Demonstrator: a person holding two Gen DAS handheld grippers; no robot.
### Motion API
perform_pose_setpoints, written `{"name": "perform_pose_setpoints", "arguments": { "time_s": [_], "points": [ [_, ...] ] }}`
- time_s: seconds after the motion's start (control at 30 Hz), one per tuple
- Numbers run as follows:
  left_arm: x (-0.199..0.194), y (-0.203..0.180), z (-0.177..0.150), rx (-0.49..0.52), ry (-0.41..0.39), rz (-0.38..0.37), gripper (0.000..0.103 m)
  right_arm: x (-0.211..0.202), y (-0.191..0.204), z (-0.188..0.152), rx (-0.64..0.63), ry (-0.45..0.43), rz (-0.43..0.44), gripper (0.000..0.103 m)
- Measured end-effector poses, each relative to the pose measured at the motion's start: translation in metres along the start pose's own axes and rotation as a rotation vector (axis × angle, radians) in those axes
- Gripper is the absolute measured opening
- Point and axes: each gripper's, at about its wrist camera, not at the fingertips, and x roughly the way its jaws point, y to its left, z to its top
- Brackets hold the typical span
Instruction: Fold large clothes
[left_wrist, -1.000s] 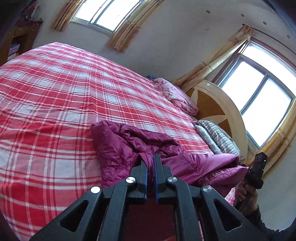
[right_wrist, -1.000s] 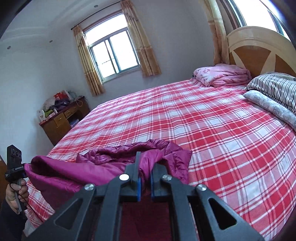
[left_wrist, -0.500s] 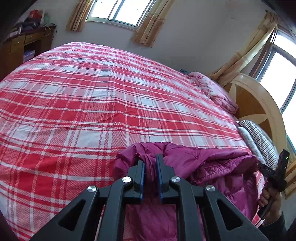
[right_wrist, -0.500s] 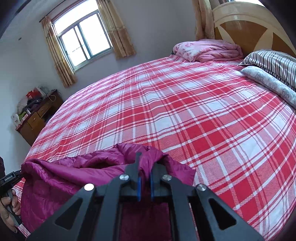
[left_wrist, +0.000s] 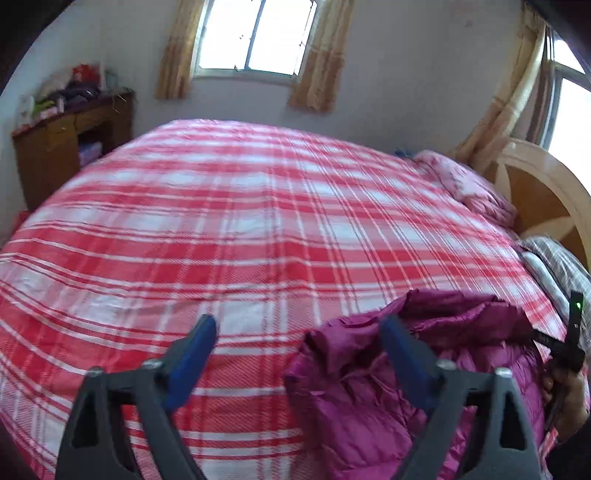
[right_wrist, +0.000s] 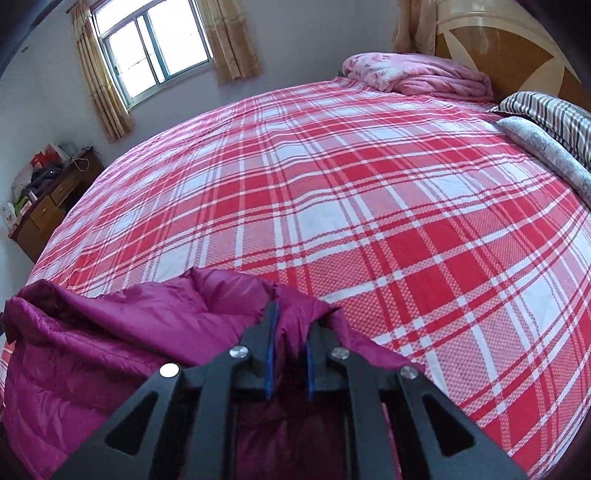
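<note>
Red-plaid bed (right_wrist: 369, 206) bears magenta jacket (right_wrist: 122, 332) lying along its near edge.

A wide bed in a red-and-white plaid cotton sheet (right_wrist: 369, 206) carries a crumpled magenta quilted puffer jacket (right_wrist: 122, 332) at its near edge, a folded pink floral quilt (right_wrist: 417, 75) by the headboard, with a striped pillow (right_wrist: 554, 110) beside it.

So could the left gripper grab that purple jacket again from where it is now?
Probably yes. The left gripper has its jaws opening wide with nothing between them, and the jacket lies right beside its right finger on the bed, with nothing in between.
</note>
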Motion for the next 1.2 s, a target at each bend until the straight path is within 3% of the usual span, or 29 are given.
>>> {"name": "perform_pose_setpoints", "arguments": {
  "time_s": [0.1, 0.2, 0.33, 0.47, 0.53, 0.57, 0.67, 0.7, 0.8, 0.87, 0.97, 1.07, 1.2],
  "points": [
    [-0.02, 0.0, 0.01, 0.0, -0.07, 0.071, 0.095, 0.002, 0.001, 0.002, 0.007, 0.007, -0.001, 0.015],
    [-0.021, -0.037, 0.009, 0.08, -0.072, 0.075, 0.095, 0.002, 0.003, 0.003, 0.0, 0.008, -0.011, 0.016],
    [0.009, -0.111, -0.011, 0.284, -0.044, 0.004, 0.096, 0.004, 0.004, 0.003, 0.005, 0.003, -0.014, 0.016],
    [0.055, -0.152, -0.038, 0.399, 0.032, 0.068, 0.096, -0.004, 0.009, 0.004, -0.03, -0.013, -0.046, 0.021],
    [0.081, -0.149, -0.05, 0.383, 0.089, 0.143, 0.096, -0.013, 0.012, 0.005, -0.044, -0.041, -0.046, 0.029],
    [0.091, -0.141, -0.055, 0.337, 0.125, 0.157, 0.096, -0.018, 0.014, 0.006, -0.049, -0.056, -0.044, 0.038],
    [0.099, -0.119, -0.056, 0.21, 0.162, 0.12, 0.096, -0.039, 0.015, 0.007, -0.025, -0.169, -0.021, 0.092],
    [0.098, -0.115, -0.055, 0.188, 0.165, 0.118, 0.096, -0.047, 0.016, 0.008, -0.021, -0.209, -0.02, 0.095],
    [0.098, -0.106, -0.053, 0.145, 0.173, 0.108, 0.096, -0.059, 0.03, 0.01, -0.03, -0.222, -0.05, 0.095],
    [0.098, -0.103, -0.05, 0.118, 0.172, 0.109, 0.096, -0.064, 0.052, 0.007, -0.073, -0.202, -0.019, 0.094],
    [0.097, -0.099, -0.047, 0.08, 0.172, 0.124, 0.096, -0.063, 0.088, -0.003, -0.192, -0.183, -0.015, 0.083],
    [0.096, -0.102, -0.049, 0.066, 0.163, 0.156, 0.096, -0.04, 0.108, -0.012, -0.232, -0.139, 0.005, 0.082],
    [0.104, -0.101, -0.052, 0.062, 0.158, 0.189, 0.096, -0.004, 0.122, -0.025, -0.295, -0.088, -0.031, 0.082]
  ]
}}
